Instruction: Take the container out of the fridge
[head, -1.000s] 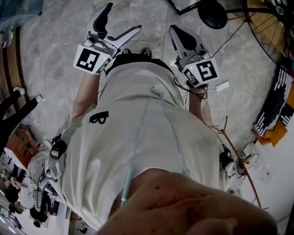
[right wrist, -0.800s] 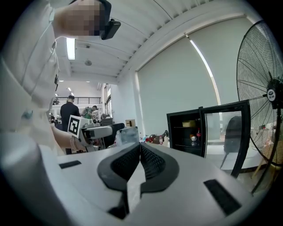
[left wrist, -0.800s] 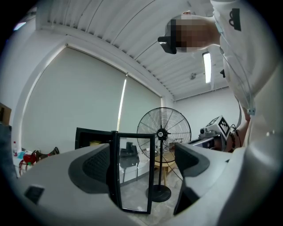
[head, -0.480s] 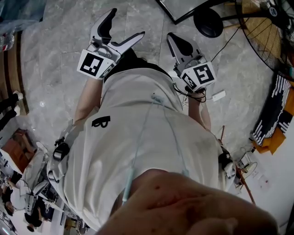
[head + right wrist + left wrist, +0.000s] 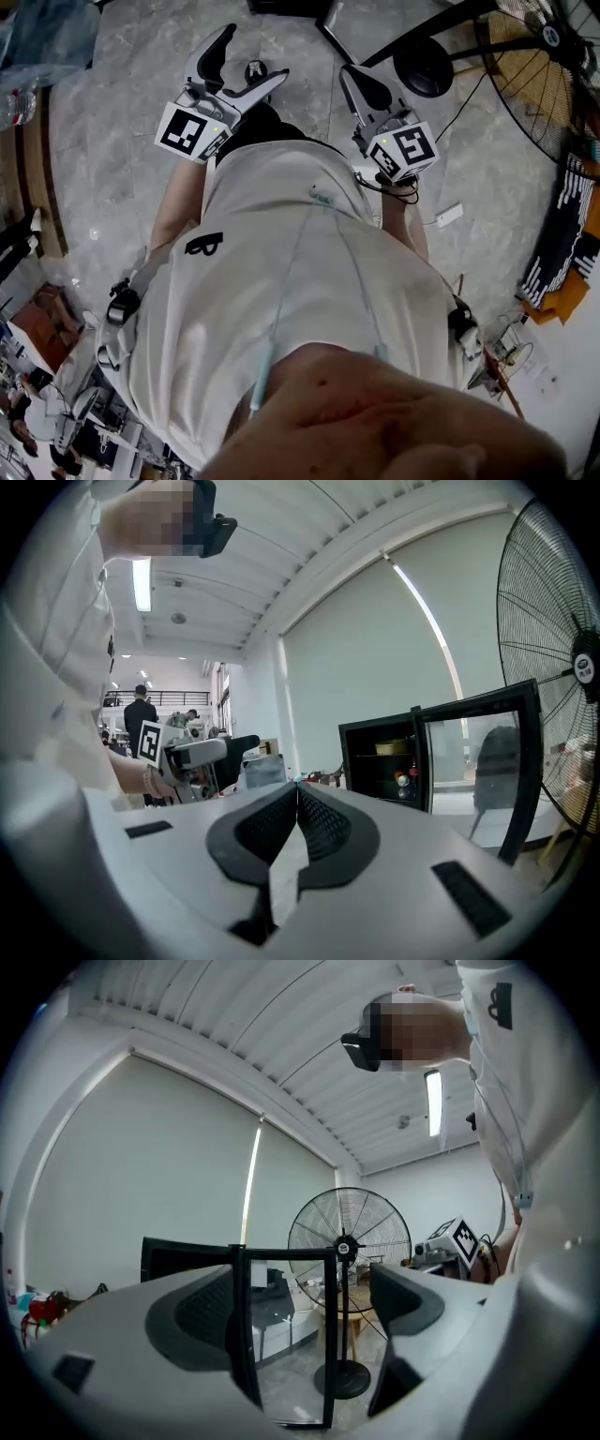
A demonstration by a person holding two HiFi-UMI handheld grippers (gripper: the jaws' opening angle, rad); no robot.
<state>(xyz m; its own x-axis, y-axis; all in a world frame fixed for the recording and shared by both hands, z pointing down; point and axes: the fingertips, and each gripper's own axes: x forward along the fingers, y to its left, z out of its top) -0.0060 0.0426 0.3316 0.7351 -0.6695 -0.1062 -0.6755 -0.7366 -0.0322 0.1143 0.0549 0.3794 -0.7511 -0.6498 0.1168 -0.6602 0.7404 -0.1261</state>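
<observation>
- The left gripper (image 5: 252, 54) is at the person's waist, jaws spread wide, holding nothing.
- The right gripper (image 5: 352, 79) is beside it, jaws pressed together, empty.
- Farther off, at two o'clock from the right jaws, a black fridge (image 5: 370, 766) stands with its glass door (image 5: 480, 766) open.
- A yellowish container (image 5: 391, 747) sits on the fridge's upper shelf, with small bottles (image 5: 403, 780) below it.

A grey marbled floor (image 5: 112, 141) lies under your feet. Ahead on your right stands a black pedestal fan (image 5: 553, 94), and its round base (image 5: 424, 67) sits near the top edge of the head view. A small white box (image 5: 451, 215) lies on the floor nearer to you. Further right is a black-and-white striped thing (image 5: 562, 225). Above you, a ribbed white ceiling (image 5: 234, 1026) carries a lit tube lamp (image 5: 433, 1102). Far back, a person in dark clothes (image 5: 141, 710) stands by a railing.
</observation>
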